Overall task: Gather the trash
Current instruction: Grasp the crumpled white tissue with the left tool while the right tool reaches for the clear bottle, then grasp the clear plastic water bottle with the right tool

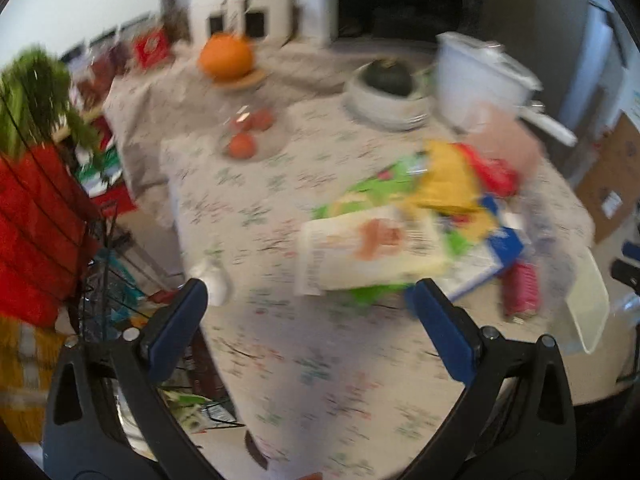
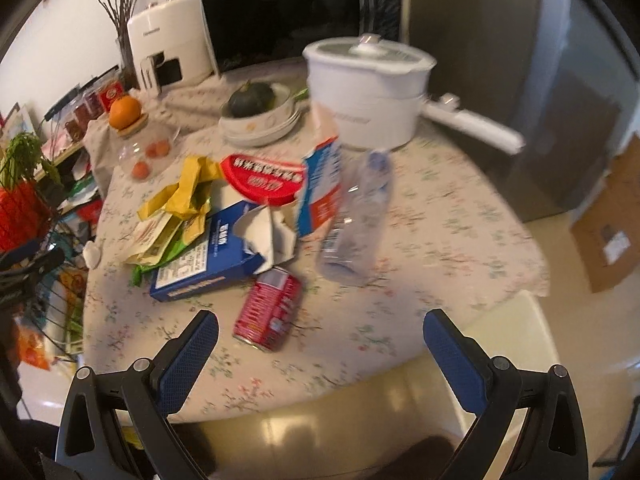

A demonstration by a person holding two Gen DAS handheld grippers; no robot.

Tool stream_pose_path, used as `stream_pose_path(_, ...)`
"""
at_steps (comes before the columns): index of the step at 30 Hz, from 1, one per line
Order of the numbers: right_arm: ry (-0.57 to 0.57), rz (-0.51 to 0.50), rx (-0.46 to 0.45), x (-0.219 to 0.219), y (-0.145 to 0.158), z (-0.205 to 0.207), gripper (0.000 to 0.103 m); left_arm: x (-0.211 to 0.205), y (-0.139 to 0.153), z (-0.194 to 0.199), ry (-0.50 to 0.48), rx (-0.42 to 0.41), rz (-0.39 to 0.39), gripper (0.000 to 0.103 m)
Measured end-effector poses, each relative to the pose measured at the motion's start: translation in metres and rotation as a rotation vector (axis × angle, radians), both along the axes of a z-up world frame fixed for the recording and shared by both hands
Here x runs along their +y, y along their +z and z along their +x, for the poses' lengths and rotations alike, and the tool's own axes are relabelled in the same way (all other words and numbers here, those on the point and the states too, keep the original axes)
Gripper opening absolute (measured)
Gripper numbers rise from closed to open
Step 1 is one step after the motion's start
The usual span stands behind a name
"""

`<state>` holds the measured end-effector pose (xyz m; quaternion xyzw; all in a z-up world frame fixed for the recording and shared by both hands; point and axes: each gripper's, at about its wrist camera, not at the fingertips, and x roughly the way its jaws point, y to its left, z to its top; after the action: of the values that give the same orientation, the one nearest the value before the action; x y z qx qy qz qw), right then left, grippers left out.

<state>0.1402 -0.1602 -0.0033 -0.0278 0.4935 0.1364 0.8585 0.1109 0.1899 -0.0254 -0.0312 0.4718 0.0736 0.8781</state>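
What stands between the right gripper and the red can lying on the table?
Nothing visible does. The red can lies on its side on bare tablecloth just ahead of the open right gripper; the blue box sits behind it.

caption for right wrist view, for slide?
Open right tool hovers over a floral-clothed table strewn with trash: red can, blue box, clear bottle.

white lidded pot (image 2: 368,88) at 12 o'clock on floral surface (image 2: 440,216); green squash in bowl (image 2: 256,110) at 11, orange pumpkin (image 2: 125,111) at 10, cardboard box (image 2: 612,216) on floor at 3.
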Motion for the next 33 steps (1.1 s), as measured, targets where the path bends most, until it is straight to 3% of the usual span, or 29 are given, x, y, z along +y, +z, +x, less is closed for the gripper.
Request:
stream_pose_path(2, 0.002, 0.035, 0.046, 0.001, -0.016, 0.010, 0.103, 0.024, -0.020, 0.016, 0.049, 0.052, -0.007, 0.094)
stream_pose_path(4, 0.016, 0.038, 0.118, 0.002, -0.031, 0.019, 0.102, 0.050, -0.045, 0.029, 0.105, 0.094, -0.042, 0.083)
stream_pose_path(9, 0.017, 0.082, 0.162, 0.002, -0.041, 0.038, 0.101, 0.094, -0.093, 0.046, 0.244, 0.200, -0.056, 0.076)
stream_pose_path(11, 0.008, 0.095, 0.172, 0.000, -0.043, 0.045, 0.101, 0.101, -0.104, 0.046, 0.274, 0.219, -0.103, 0.068)
stream_pose_path(15, 0.002, 0.103, 0.195, -0.002, -0.050, 0.058, 0.101, 0.100, -0.114, 0.047, 0.298, 0.238, -0.062, 0.040)
stream_pose_path(16, -0.001, 0.111, 0.204, -0.003, -0.051, 0.062, 0.101, 0.098, -0.114, 0.046, 0.293, 0.237, -0.056, 0.031)
stream_pose_path(19, -0.025, 0.139, 0.212, -0.013, -0.050, 0.074, 0.101, 0.091, -0.111, 0.044, 0.294, 0.229, -0.029, 0.027)
stream_pose_path(26, -0.183, 0.186, 0.217, -0.048, -0.054, 0.103, 0.090, 0.070, -0.070, 0.031, 0.262, 0.127, -0.082, 0.024)
stream_pose_path(33, -0.207, 0.263, 0.290, -0.044, -0.086, 0.128, 0.071, 0.030, -0.037, 0.021, 0.160, 0.039, -0.174, 0.024)
